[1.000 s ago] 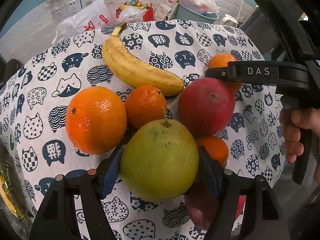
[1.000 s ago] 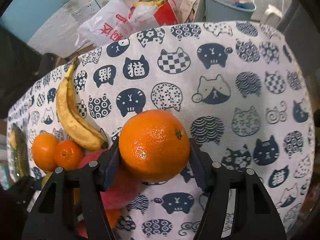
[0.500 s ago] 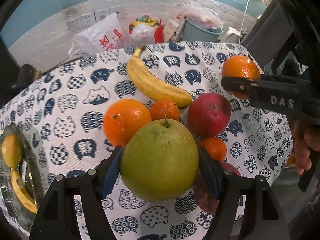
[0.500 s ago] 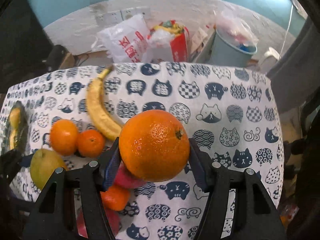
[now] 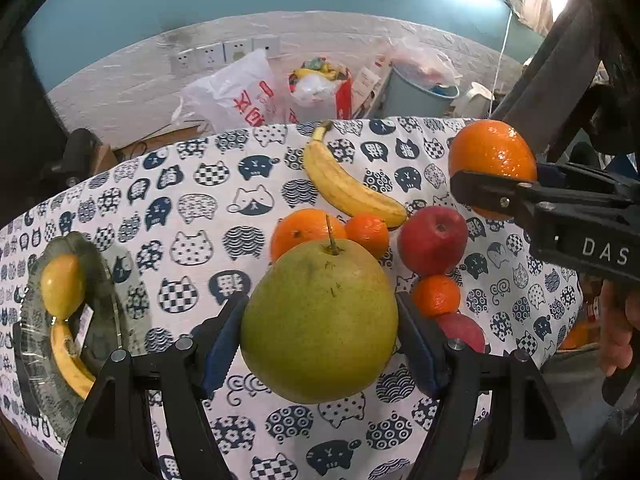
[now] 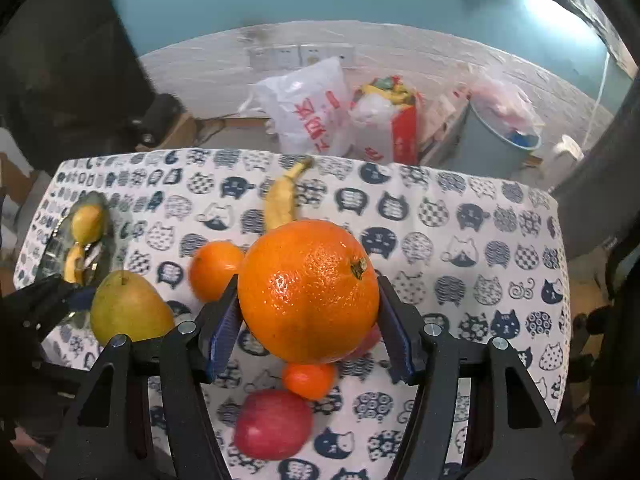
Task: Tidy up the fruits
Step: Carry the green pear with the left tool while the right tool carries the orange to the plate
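**Pear and orange held above the fruit pile**

A large green pear (image 5: pixel 319 320) is clamped between the blue pads of the left claw (image 5: pixel 319 334), which is held above the tabletop (image 5: pixel 192 208). A big orange (image 6: pixel 308 291) is gripped in the same way by the right claw (image 6: pixel 308 320), and it is also seen raised at the right edge of the left wrist view. Both fruits are pressed on both sides, with no gap at the pads.

Just beyond the pear, a cluster of fruit is laid on the cat-patterned cloth: a second orange (image 5: pixel 304 232) touching a small tangerine (image 5: pixel 367 232), a red apple (image 5: pixel 433 239) beside them, another tangerine (image 5: pixel 436 295) below the apple, and a second red apple (image 6: pixel 273 424) nearest the claws. A yellow banana (image 5: pixel 348 188) is stretched behind the cluster, its tip close to the first tangerine.

Well apart from the cluster, at the left end of the tabletop, a glass plate (image 5: pixel 108 292) is seen with a yellow fruit (image 5: pixel 63 286) and a banana piece (image 5: pixel 70 360) lying in it.

Behind the tabletop, plastic bags (image 6: pixel 308 108) and a grey bin (image 6: pixel 496 142) are stood against the wall.
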The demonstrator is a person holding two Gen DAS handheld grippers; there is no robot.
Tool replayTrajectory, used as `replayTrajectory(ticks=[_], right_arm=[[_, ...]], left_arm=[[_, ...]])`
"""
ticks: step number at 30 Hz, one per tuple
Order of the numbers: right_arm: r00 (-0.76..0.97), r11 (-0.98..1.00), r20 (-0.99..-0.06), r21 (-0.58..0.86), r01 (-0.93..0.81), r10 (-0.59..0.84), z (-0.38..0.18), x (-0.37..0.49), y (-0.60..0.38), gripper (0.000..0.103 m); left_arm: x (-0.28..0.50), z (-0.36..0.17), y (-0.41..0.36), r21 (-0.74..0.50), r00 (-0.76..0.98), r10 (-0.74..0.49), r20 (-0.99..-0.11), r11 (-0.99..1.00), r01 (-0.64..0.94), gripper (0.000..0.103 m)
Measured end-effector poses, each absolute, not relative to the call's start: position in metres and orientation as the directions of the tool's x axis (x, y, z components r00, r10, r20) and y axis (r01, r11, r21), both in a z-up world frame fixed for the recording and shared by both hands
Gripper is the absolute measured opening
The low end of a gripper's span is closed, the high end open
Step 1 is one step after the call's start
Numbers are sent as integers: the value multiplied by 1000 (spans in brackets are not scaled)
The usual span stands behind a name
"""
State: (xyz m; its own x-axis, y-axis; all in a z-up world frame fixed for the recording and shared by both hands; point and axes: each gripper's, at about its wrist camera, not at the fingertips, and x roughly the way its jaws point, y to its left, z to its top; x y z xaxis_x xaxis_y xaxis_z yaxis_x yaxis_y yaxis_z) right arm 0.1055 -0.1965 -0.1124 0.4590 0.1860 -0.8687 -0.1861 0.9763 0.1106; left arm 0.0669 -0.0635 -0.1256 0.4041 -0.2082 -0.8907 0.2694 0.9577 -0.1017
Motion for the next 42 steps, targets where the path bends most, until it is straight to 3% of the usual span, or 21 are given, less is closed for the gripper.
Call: replayTrajectory(ticks=[24,42], right_arm=[[418,911,-848,165,-379,327,-93,114,-69,63],[309,841,-863,211,-498,399,-119,124,41,63]], left_arm=[[44,-113,60,-118,459,-130,-879,991,56,75],[23,-131,165,-126,447,-49,-893,982,-143,75]])
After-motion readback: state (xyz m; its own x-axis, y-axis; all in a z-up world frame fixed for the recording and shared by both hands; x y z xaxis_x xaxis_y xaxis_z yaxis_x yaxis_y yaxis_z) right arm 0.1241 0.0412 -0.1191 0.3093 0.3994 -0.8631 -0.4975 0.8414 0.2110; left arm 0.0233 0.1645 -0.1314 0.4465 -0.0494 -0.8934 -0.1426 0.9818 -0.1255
